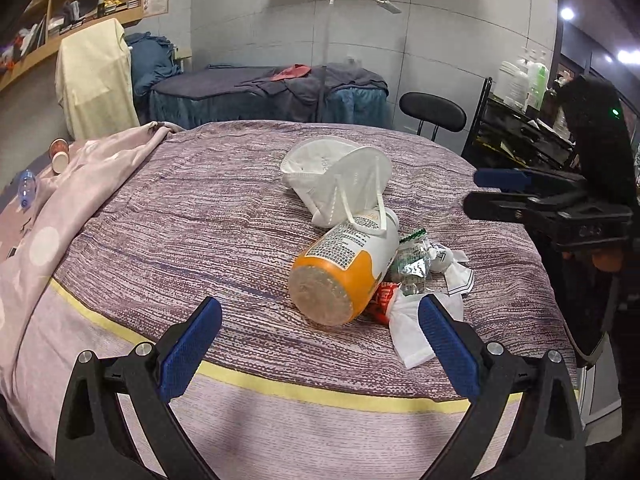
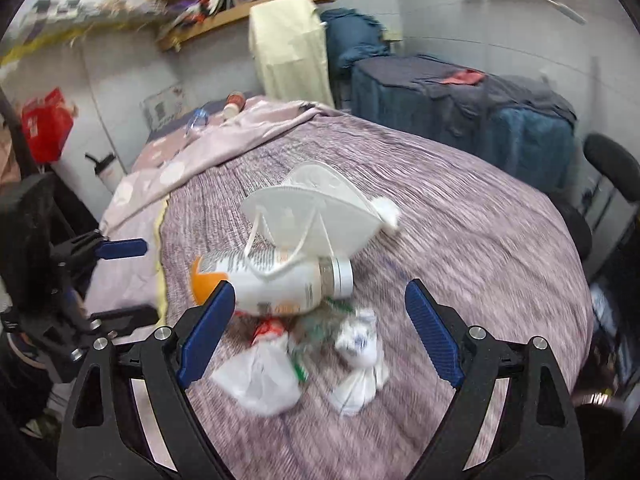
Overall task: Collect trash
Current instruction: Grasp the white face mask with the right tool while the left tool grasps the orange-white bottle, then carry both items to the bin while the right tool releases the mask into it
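Fingers (image 2: 208,332) apart above bottle (image 2: 280,276)

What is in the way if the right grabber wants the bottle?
The right gripper is open and empty. Crumpled wrappers lie in front of the bottle, and a white mask rests against it, one strap looped over it.

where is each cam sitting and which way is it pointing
Left wrist: rides the left hand-held gripper, open, aimed down across the bed at the bottle; right hand-held gripper at right edge.
Right wrist: rides the right hand-held gripper, open, above wrappers; left one at left edge.
Shared: bottle, mask, wrappers, bed.
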Tool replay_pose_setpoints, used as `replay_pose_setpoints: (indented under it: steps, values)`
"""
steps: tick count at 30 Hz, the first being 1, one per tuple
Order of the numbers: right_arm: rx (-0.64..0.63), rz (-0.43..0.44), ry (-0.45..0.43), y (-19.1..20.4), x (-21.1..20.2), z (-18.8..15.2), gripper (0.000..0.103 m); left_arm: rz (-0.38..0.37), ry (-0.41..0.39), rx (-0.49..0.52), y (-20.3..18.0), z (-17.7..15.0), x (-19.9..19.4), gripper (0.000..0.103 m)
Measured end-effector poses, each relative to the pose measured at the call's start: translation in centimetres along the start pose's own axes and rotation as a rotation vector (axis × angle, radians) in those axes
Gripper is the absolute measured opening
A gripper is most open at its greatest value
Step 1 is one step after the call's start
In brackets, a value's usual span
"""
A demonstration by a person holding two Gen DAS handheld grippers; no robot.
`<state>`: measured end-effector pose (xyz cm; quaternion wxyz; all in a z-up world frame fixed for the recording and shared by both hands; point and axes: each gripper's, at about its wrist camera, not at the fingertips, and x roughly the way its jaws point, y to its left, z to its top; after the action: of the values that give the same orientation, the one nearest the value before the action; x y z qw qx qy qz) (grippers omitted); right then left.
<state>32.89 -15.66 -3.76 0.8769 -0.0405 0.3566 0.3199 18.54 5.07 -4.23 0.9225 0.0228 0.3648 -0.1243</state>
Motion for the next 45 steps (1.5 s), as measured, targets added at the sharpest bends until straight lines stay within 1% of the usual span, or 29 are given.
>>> replay_pose_setpoints:
  steps: [4, 7, 9, 11, 12, 13, 15, 17, 18, 21, 23, 26, 28, 29, 31, 34, 36, 37, 38, 41, 43, 45]
  values:
    - [-0.127, 0.0, 0.043, 0.1, 4.1, 2.7, 0.086, -0.016, 0.013, -0.017, 1.2, -0.1, 0.6, 0.097]
    - [-0.197, -0.014, 0.081, -0.4, 7.1, 4.3, 0.086, -0.035, 0.025, -0.029, 1.9, 0.0, 1.1, 0.097]
    - [-0.219, 0.001, 0.1, -0.9, 8.7, 5.3, 0.086, -0.048, 0.031, -0.03, 2.3, 0.3, 1.6, 0.097]
    - [-0.226, 0.043, 0.106, -1.2, 9.8, 5.9, 0.086, -0.063, 0.039, -0.033, 2.7, 0.6, 2.1, 0.097]
    - [-0.231, 0.063, 0.111, -1.1, 10.1, 6.1, 0.081, -0.071, 0.045, -0.033, 2.8, 0.8, 2.4, 0.097]
    - [-0.242, 0.073, 0.11, -1.0, 10.4, 6.3, 0.072, -0.075, 0.047, -0.031, 2.9, 0.9, 2.6, 0.097]
    - [-0.269, 0.1, 0.121, -0.5, 10.9, 6.3, 0.027, -0.084, 0.051, -0.028, 3.1, 1.3, 3.1, 0.097]
    - [-0.288, 0.129, 0.146, 0.2, 11.4, 6.0, 0.008, -0.091, 0.054, -0.026, 3.1, 1.7, 3.6, 0.097]
    - [-0.294, 0.134, 0.146, 0.4, 11.3, 5.8, 0.006, -0.095, 0.055, -0.024, 3.1, 1.8, 3.7, 0.097]
    - [-0.28, 0.149, 0.118, 0.8, 10.6, 5.7, 0.005, -0.116, 0.058, -0.008, 2.8, 2.4, 4.2, 0.097]
    - [-0.246, 0.169, 0.076, 0.7, 9.6, 5.9, 0.005, -0.135, 0.071, 0.018, 2.5, 2.7, 4.7, 0.097]
    - [-0.199, 0.159, 0.008, 0.4, 7.9, 6.7, 0.005, -0.154, 0.103, 0.067, 1.9, 3.1, 5.6, 0.097]
    - [-0.166, 0.162, -0.027, 0.2, 6.6, 7.3, 0.005, -0.173, 0.138, 0.098, 1.5, 3.4, 6.7, 0.096]
    - [-0.157, 0.16, -0.041, 0.2, 6.1, 7.4, 0.005, -0.172, 0.15, 0.109, 1.3, 3.5, 7.1, 0.092]
    - [-0.163, 0.136, -0.064, 0.3, 5.2, 7.4, 0.005, -0.178, 0.182, 0.138, 0.9, 3.9, 8.2, 0.088]
    - [-0.144, 0.113, -0.081, 0.1, 4.0, 7.0, 0.005, -0.214, 0.233, 0.165, 0.5, 4.2, 9.7, 0.085]
    - [-0.123, 0.097, -0.087, -0.1, 3.3, 6.5, 0.005, -0.218, 0.255, 0.182, 0.1, 4.5, 10.6, 0.085]
    - [-0.113, 0.095, -0.093, -0.2, 2.9, 6.2, 0.005, -0.221, 0.265, 0.19, -0.3, 4.5, 10.9, 0.082]
    - [-0.101, 0.098, -0.102, -0.3, 2.5, 5.9, 0.005, -0.232, 0.279, 0.196, -0.5, 4.6, 11.4, 0.076]
    - [-0.078, 0.093, -0.119, -0.5, 1.3, 5.0, 0.005, -0.264, 0.332, 0.208, -1.6, 4.7, 12.9, 0.067]
    - [-0.061, 0.083, -0.13, -0.5, 0.6, 4.3, 0.005, -0.26, 0.336, 0.222, -2.3, 4.3, 13.0, 0.063]
    - [-0.049, 0.073, -0.15, -0.4, -0.6, 3.6, 0.005, -0.232, 0.316, 0.235, -2.8, 4.2, 12.7, 0.063]
